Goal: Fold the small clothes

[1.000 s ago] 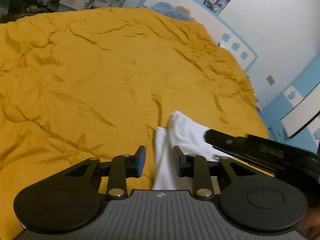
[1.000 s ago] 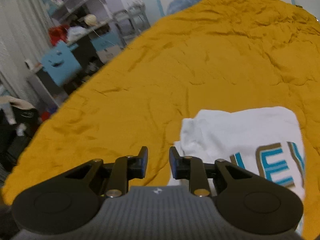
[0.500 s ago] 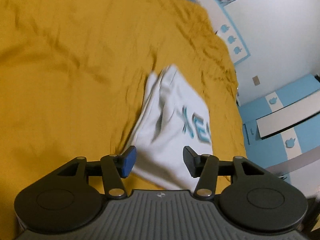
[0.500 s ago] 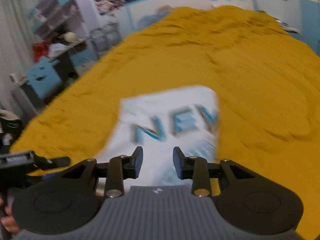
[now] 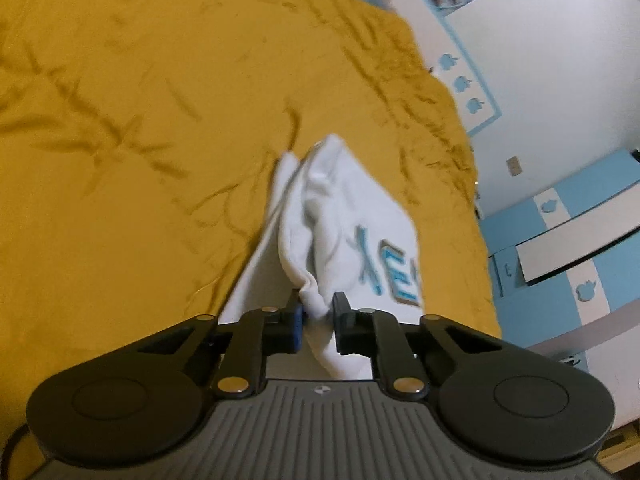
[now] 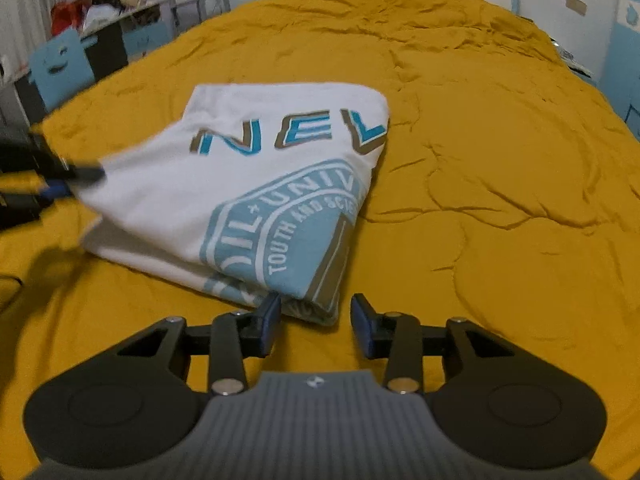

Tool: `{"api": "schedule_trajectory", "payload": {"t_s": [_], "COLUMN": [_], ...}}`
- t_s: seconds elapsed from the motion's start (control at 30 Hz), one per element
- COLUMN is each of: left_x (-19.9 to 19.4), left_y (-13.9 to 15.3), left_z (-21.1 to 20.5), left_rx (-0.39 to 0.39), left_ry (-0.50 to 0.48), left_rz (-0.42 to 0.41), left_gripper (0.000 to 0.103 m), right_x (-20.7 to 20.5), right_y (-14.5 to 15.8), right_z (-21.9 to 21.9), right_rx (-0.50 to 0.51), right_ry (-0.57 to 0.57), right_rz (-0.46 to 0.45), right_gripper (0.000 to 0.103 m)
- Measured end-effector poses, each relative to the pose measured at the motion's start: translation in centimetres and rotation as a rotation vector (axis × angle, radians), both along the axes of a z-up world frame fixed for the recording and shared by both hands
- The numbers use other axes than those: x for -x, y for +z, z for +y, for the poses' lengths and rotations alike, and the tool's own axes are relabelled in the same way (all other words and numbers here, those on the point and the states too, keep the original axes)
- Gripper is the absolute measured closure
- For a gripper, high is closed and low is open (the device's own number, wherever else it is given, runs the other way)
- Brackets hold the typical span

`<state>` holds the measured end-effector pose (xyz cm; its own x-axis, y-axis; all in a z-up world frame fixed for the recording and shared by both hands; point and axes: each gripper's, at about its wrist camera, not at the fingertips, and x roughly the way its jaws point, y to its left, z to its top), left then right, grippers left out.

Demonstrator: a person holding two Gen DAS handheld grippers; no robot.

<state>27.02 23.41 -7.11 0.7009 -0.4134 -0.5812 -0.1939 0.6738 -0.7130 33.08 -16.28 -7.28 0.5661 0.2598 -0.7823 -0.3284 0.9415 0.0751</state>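
Note:
A folded white T-shirt (image 6: 240,184) with blue and tan lettering lies on the mustard-yellow bedspread (image 6: 480,160). My left gripper (image 5: 318,314) is shut on a bunched corner of the T-shirt (image 5: 340,216) and lifts that edge a little. It also shows at the left edge of the right wrist view (image 6: 68,176), holding the shirt's left corner. My right gripper (image 6: 316,320) is open, with its fingertips on either side of the shirt's near corner, just above the bedspread.
The bedspread (image 5: 140,120) is wrinkled and spreads far around the shirt. A desk and shelves with clutter (image 6: 92,20) stand beyond the bed's left side. A white wall with blue apple stickers (image 5: 464,80) and blue-white cabinets (image 5: 568,232) lie to the right.
My left gripper has closed on the shirt's corner and raised it. My right gripper has swung round to the shirt's near corner and opened wider.

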Motion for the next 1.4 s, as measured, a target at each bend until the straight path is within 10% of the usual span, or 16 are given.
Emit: {"api": "schedule_trajectory", "payload": {"t_s": [0.17,0.47,1.07,1.4], "left_x": [0.8,1.4,3.0,3.6], "left_y": [1.5,-4.8,-2.9,2.1], "left_z": [-0.6,-0.2,-2.7,-3.4], "left_rx": [-0.074,-0.116,-0.359,-0.416], "left_ry": [0.001,0.010,-0.029,-0.009], "left_rz": [-0.017,0.161,0.311,0.115], "left_gripper": [0.091,0.091,0.097,0.071], "right_x": [-0.1,-0.3,0.2,0.4], "right_y": [0.0,-1.3,-2.0,0.4], "right_z": [-0.8,-2.5,-5.8,-9.9], "right_rx": [-0.023,-0.081,-0.186,-0.290], "right_ry": [-0.029,-0.062,-0.118,-0.213], "right_rz": [-0.006,0.072,0.137,0.067], "right_gripper": [0.103,0.103,0.103,0.084]}}
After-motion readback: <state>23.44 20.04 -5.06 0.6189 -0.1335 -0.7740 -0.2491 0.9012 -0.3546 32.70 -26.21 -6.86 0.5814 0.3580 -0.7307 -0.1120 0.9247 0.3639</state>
